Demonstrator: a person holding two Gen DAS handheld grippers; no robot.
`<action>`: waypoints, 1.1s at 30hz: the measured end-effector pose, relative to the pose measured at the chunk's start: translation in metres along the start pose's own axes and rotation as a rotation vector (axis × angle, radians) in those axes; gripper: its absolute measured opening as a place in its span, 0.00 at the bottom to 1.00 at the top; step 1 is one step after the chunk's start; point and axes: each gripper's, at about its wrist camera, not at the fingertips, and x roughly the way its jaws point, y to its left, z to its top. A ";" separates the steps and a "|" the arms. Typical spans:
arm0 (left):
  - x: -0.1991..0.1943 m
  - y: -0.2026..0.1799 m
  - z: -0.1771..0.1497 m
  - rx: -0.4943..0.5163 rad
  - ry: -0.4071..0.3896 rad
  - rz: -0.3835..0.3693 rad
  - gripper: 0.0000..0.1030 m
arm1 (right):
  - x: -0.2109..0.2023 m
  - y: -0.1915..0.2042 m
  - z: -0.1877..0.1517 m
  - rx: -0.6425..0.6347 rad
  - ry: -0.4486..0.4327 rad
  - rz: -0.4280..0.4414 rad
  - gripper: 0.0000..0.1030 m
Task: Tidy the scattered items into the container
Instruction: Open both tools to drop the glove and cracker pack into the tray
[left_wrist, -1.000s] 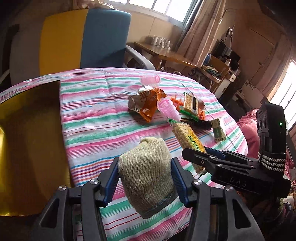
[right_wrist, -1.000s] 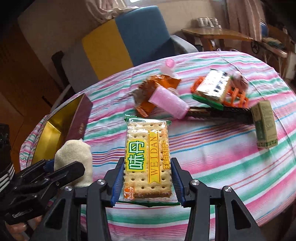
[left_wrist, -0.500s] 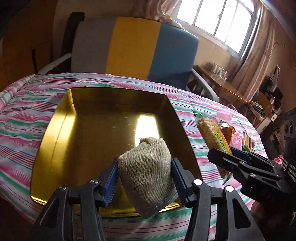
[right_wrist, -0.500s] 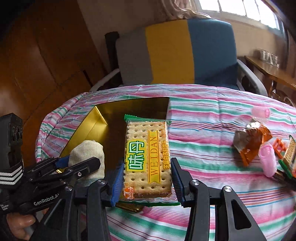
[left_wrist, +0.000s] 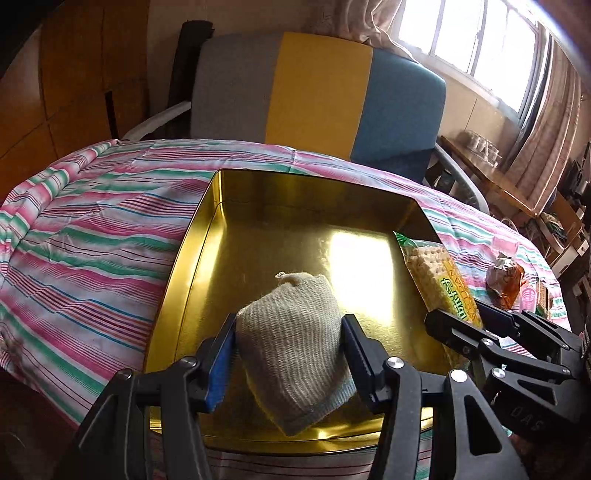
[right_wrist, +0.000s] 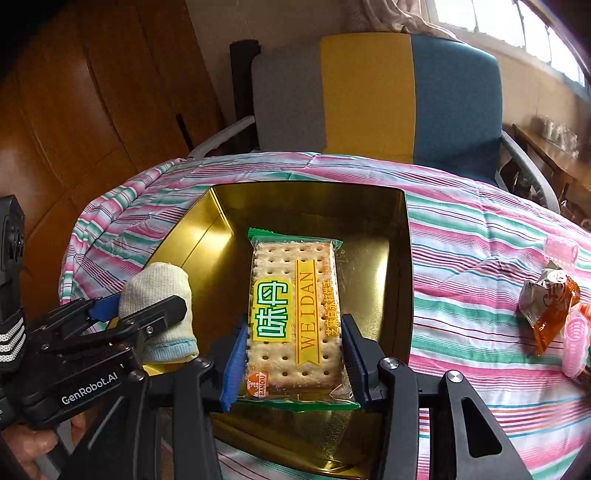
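The gold tin (left_wrist: 258, 236) is sitting open on the striped tabletop (left_wrist: 92, 236), its shiny floor lying bare and catching window glare; nothing is resting on that floor in either view. The left gripper (left_wrist: 288, 343) is clamping a knitted beige pouch (left_wrist: 291, 332) between its blue pads and hanging it over the near half of the tin; the right gripper (right_wrist: 293, 350) is pinching a packet of crackers (right_wrist: 295, 310) by its near end, the packet reaching out over the tin's right half, close to the right wall (right_wrist: 404, 258).

Out on the cloth to the right, well apart from the tin, an orange snack wrapper (right_wrist: 550, 306) is lying crumpled, with a pink ridged plastic piece (right_wrist: 576, 343) touching its near side and a small pink cup (right_wrist: 561, 247) lying just beyond it.

The two grippers are sitting close side by side over the tin, the left one showing at the lower left of the right wrist view, a hand (right_wrist: 40, 443) gripping its handle. A chair (left_wrist: 314, 96) in grey, yellow and blue is standing just behind the tabletop's far edge; the tin's near rim is lying close to the tabletop's near edge; open striped cloth is stretching left of the tin.
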 end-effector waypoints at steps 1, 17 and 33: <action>0.002 0.002 0.000 -0.001 0.005 0.007 0.54 | 0.003 0.002 -0.001 -0.004 0.005 -0.008 0.46; 0.029 0.007 -0.004 0.002 0.060 0.097 0.55 | 0.035 -0.003 -0.015 0.006 0.083 -0.067 0.47; 0.014 0.016 0.003 -0.041 -0.004 0.165 0.62 | 0.026 0.002 -0.020 0.010 0.059 -0.050 0.49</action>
